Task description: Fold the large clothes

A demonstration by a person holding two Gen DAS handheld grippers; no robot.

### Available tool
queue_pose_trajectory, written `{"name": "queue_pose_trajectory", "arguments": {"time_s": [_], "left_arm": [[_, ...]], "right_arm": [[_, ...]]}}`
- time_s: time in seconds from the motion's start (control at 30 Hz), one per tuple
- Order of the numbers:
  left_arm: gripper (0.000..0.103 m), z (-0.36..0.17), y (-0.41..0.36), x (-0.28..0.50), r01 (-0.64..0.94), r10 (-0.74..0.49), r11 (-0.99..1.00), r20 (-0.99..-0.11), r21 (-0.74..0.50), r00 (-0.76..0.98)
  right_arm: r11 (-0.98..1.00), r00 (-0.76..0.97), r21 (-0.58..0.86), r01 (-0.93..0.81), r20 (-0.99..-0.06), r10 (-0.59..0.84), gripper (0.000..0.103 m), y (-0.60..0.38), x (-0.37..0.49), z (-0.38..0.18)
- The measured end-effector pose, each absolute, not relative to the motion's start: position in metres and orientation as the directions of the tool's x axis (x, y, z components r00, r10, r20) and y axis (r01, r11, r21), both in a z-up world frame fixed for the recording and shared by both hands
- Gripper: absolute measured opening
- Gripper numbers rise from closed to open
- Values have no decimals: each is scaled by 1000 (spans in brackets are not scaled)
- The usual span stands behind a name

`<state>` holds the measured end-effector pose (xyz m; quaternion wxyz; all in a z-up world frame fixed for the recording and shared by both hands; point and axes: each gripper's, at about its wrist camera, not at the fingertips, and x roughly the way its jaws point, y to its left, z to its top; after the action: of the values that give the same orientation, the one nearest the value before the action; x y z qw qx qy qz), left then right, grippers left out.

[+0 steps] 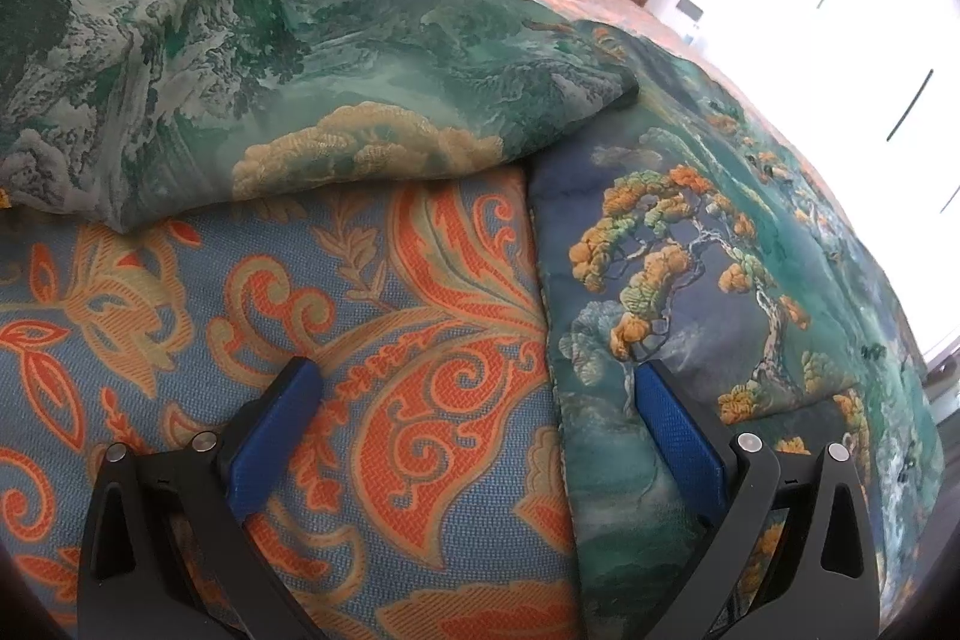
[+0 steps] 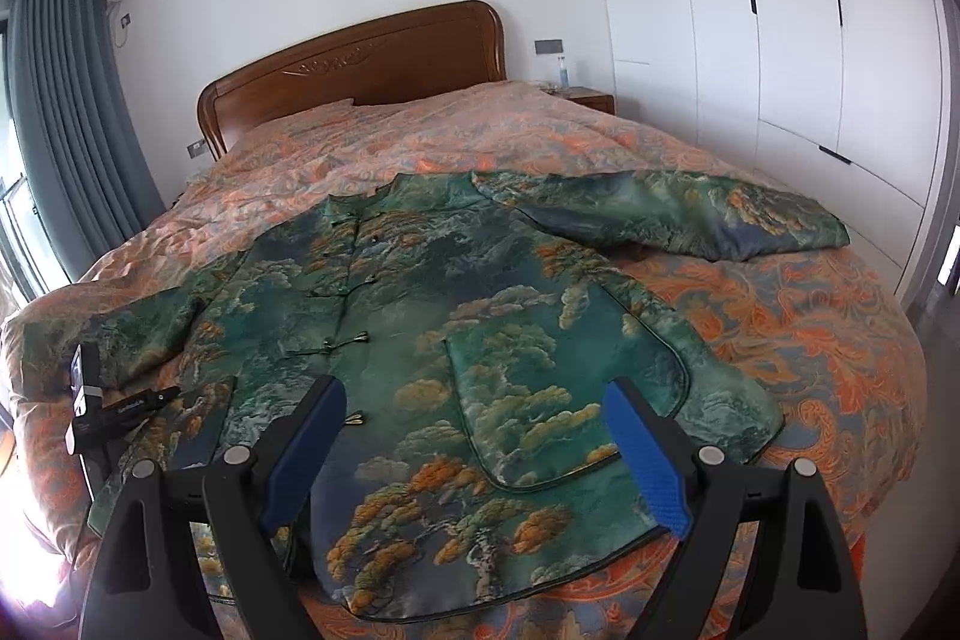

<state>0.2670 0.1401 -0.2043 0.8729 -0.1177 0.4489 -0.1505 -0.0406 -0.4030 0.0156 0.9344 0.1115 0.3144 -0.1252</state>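
A large green jacket (image 2: 432,292) with a tree and cloud print lies flat on the bed, front up, buttons closed, both sleeves spread out. My right gripper (image 2: 474,406) is open and empty, hovering above the jacket's lower hem. My left gripper (image 1: 474,388) is open and empty, low over the bedspread at the jacket's side edge (image 1: 690,292), just below its sleeve (image 1: 270,100). The left gripper also shows in the right wrist view (image 2: 120,406) at the jacket's left side.
The bed has an orange and blue patterned bedspread (image 2: 810,340) and a wooden headboard (image 2: 360,64). White wardrobe doors (image 2: 780,10) stand on the right, a grey curtain (image 2: 66,112) on the left, a nightstand (image 2: 591,97) beside the headboard.
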Motion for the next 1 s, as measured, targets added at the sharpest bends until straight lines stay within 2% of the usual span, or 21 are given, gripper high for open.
{"name": "queue_pose_trajectory", "arguments": {"time_s": [0.1,0.4,0.77,1.0], "left_arm": [[103,-203,139,276,146,-371,926,-768,-348,522],[102,-205,139,282,159,-375,924,-743,-347,554],[102,-206,145,266,174,-422,903,-736,-393,530],[103,-203,157,244,182,-466,876,-686,-447,559]], "right_arm": [[932,752,166,321,-643,-145,90,-409,-35,9],[949,734,164,269,-673,-91,90,-398,-24,-2],[937,693,185,295,-717,-77,90,-408,-23,-17],[937,716,162,309,-688,-116,90,-416,-29,-9]]}}
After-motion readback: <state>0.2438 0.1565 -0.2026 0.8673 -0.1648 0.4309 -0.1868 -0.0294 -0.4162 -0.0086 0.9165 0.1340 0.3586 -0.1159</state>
